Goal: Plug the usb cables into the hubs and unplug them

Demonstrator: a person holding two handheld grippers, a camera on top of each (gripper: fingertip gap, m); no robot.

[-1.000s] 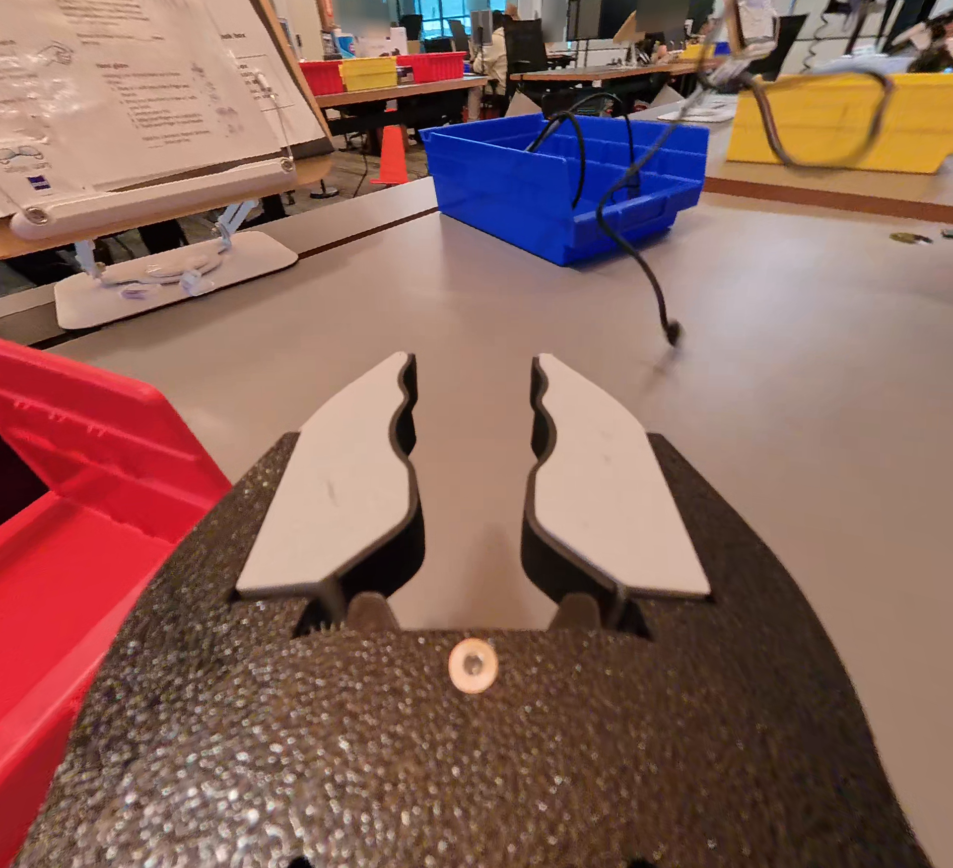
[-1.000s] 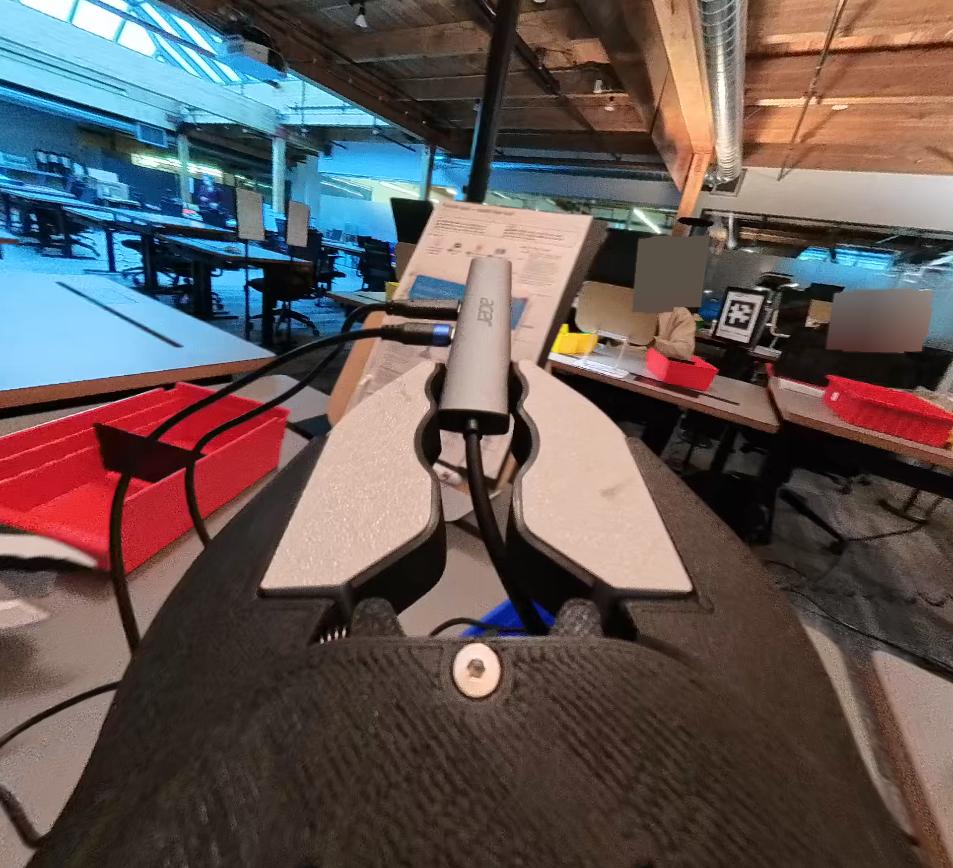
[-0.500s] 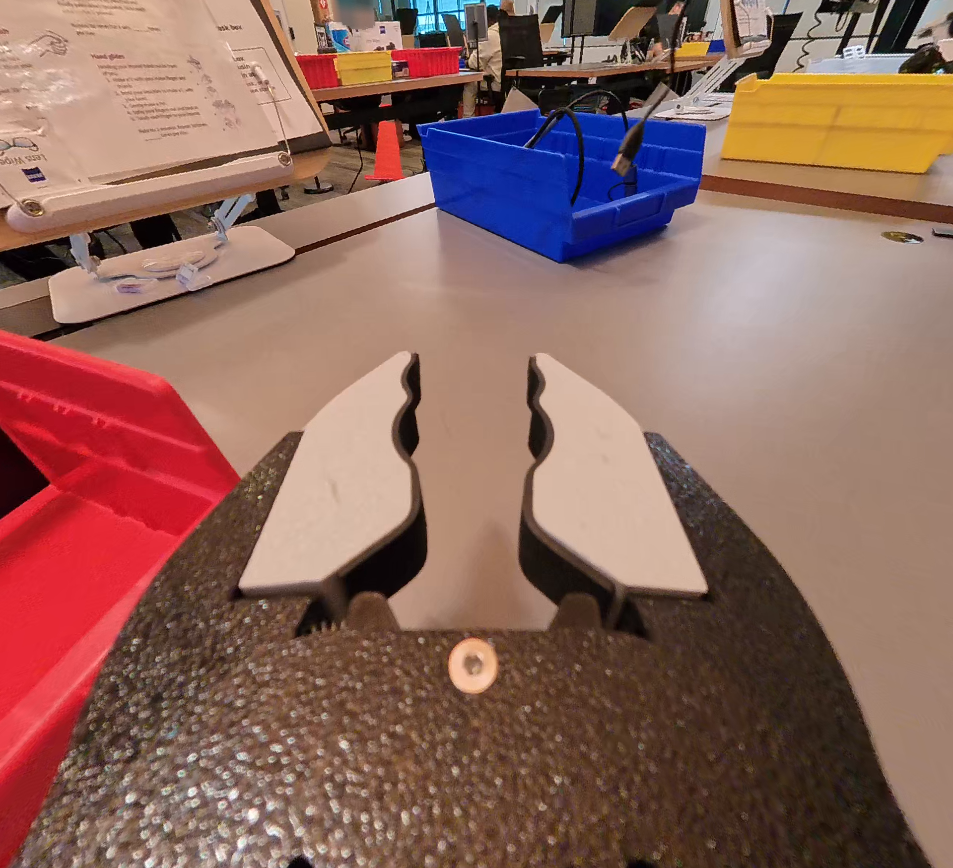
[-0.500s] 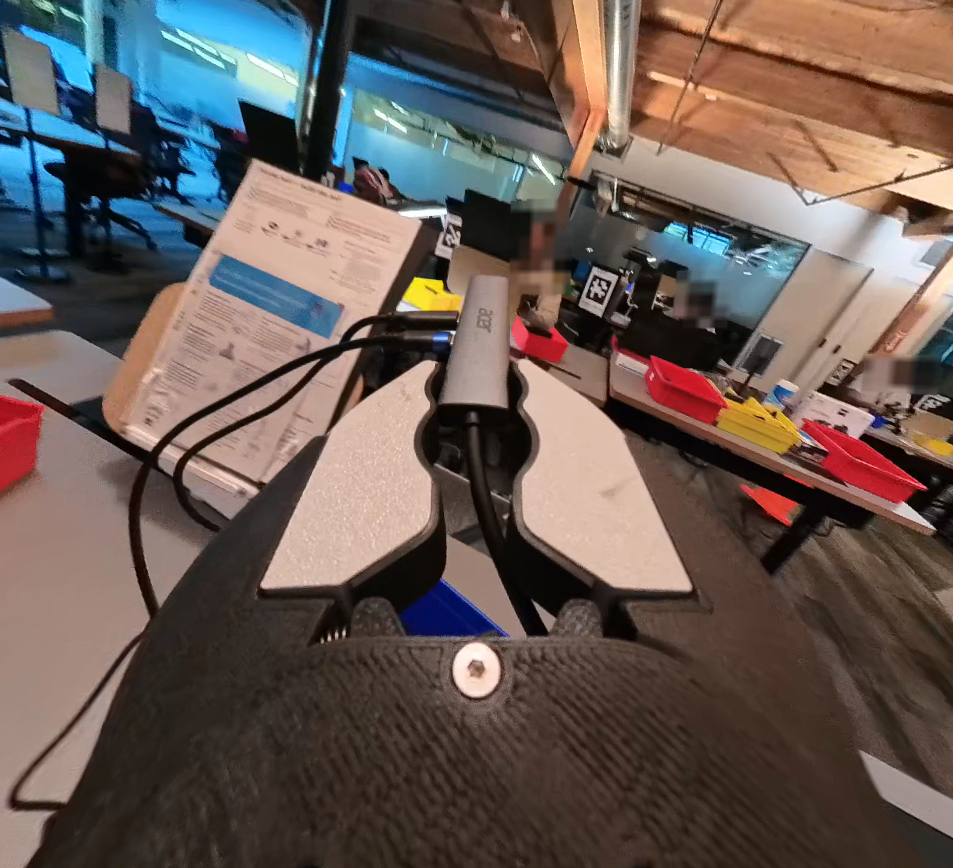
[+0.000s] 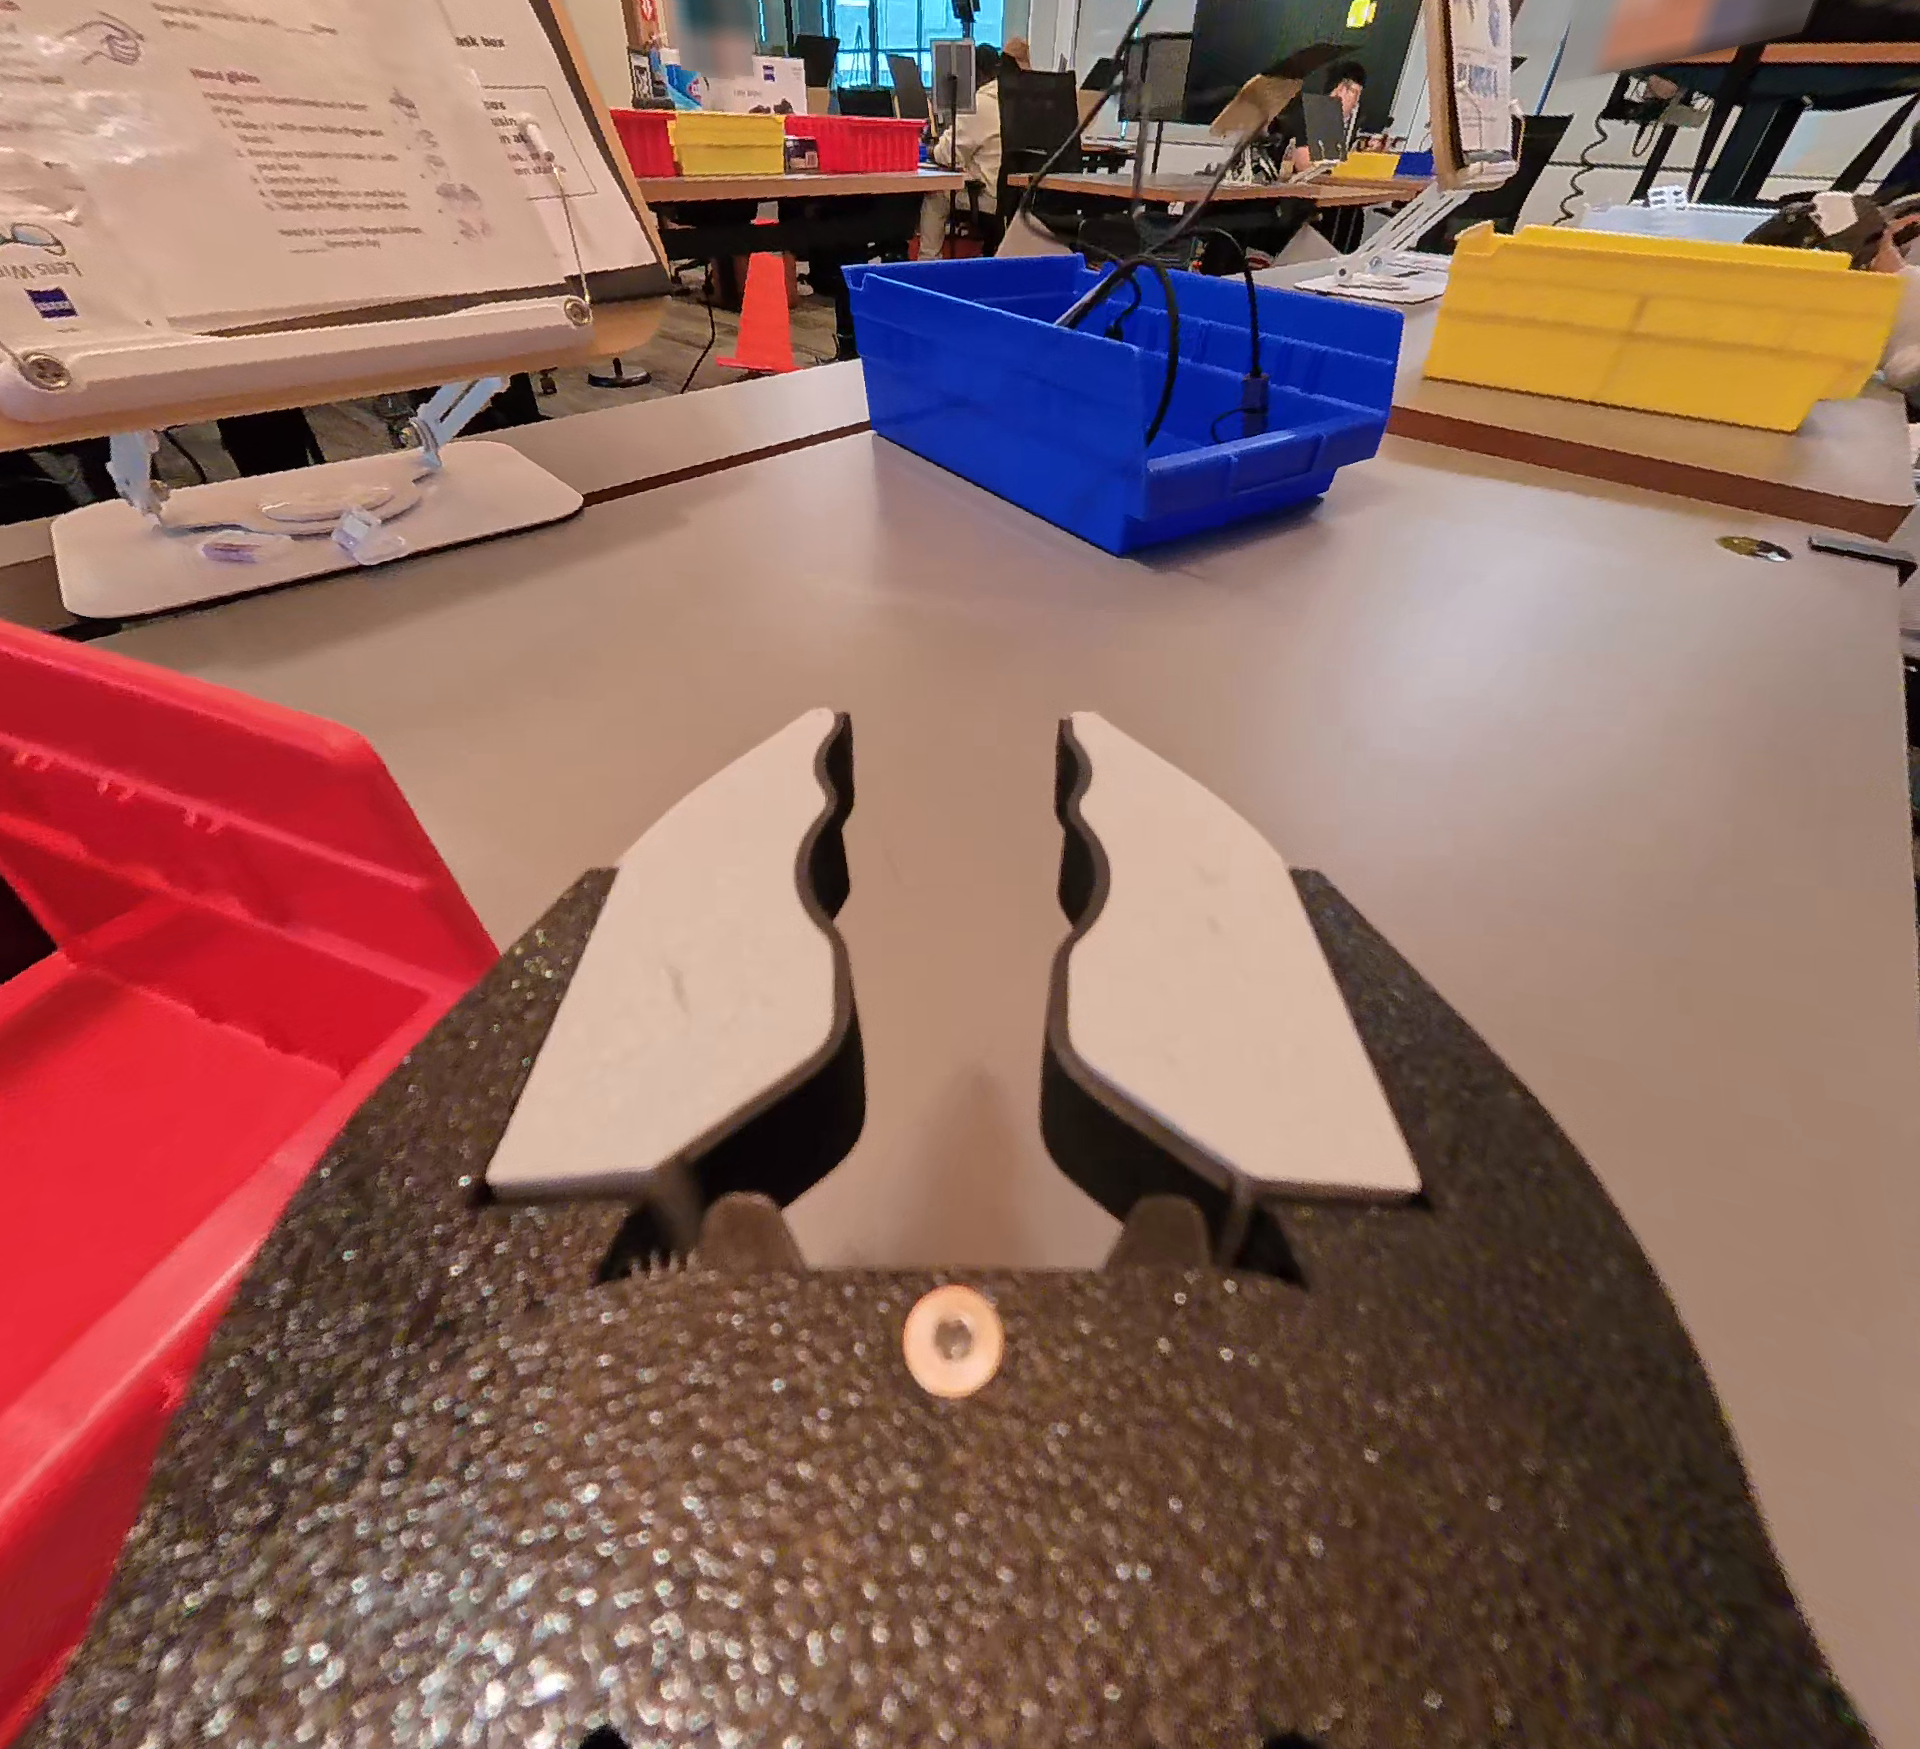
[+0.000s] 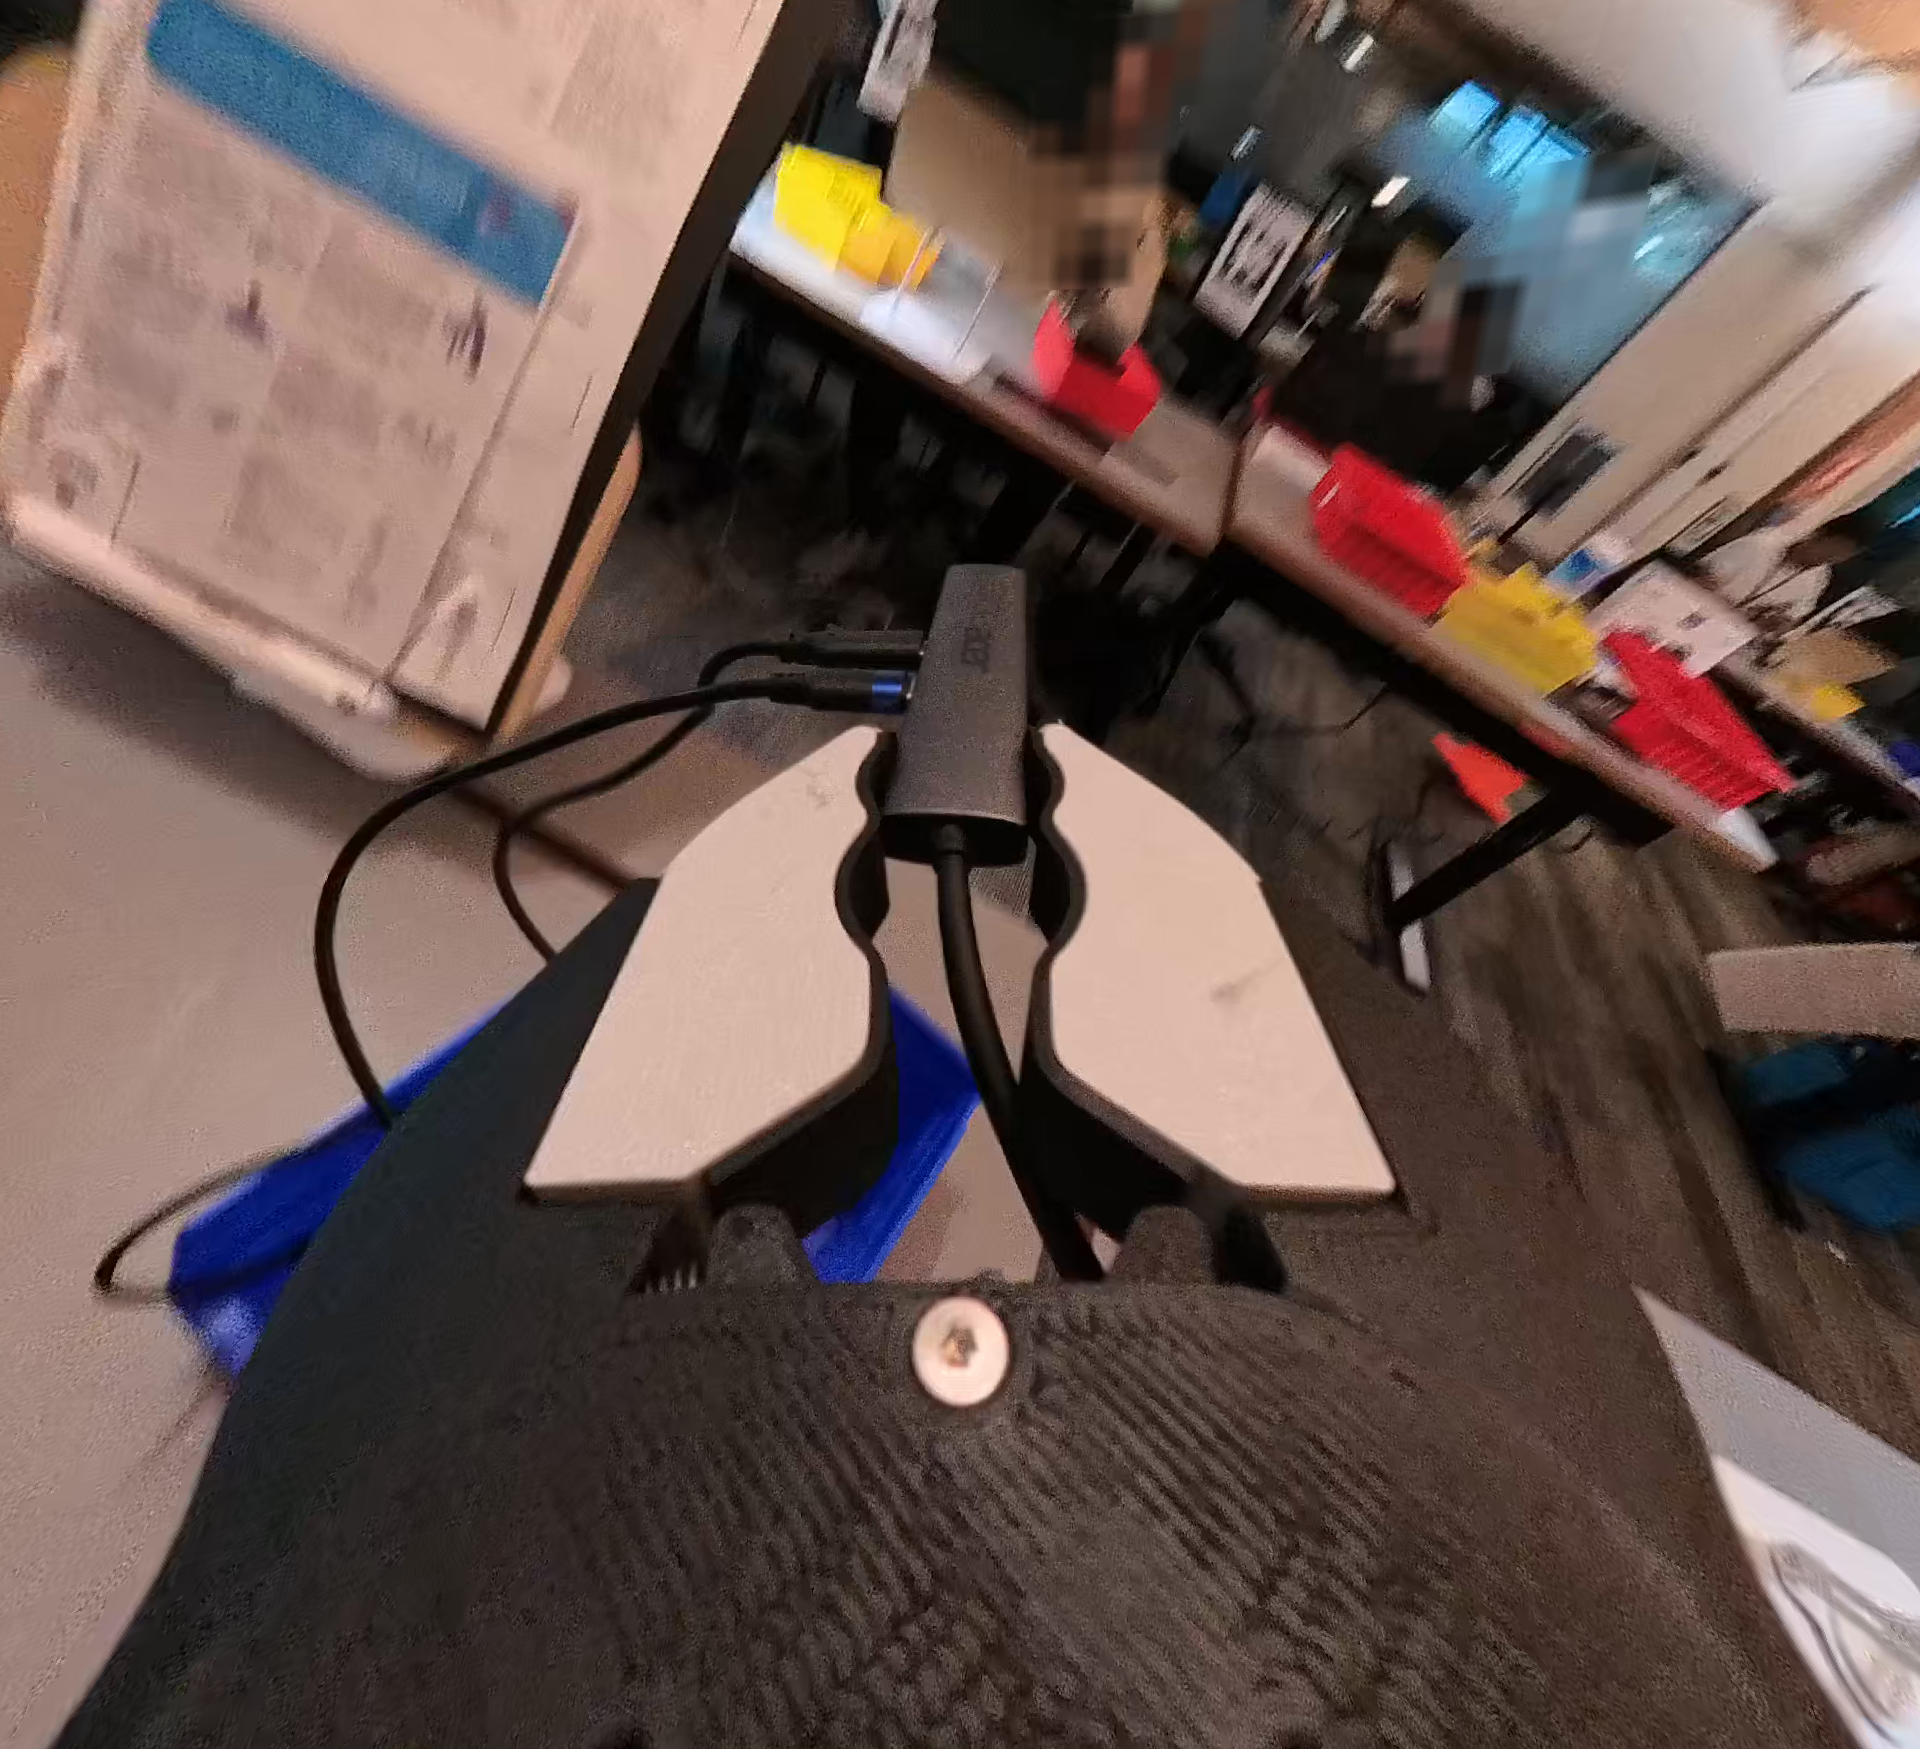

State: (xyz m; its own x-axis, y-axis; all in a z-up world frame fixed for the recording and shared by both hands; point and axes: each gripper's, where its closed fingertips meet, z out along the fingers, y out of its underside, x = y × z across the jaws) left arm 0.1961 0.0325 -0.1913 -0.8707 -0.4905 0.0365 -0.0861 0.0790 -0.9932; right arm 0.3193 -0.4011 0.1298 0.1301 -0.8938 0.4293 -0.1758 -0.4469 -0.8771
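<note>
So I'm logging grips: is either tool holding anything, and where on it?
The right tool clamps the grey hub at its cable end. The left tool is open and holds nothing.

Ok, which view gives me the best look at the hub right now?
The right wrist view: the grey hub sits centred and close, clamped in the right tongs, with two cables plugged into its left side. The left wrist view shows only those cables hanging into the blue bin; the hub itself is out of frame.
</note>
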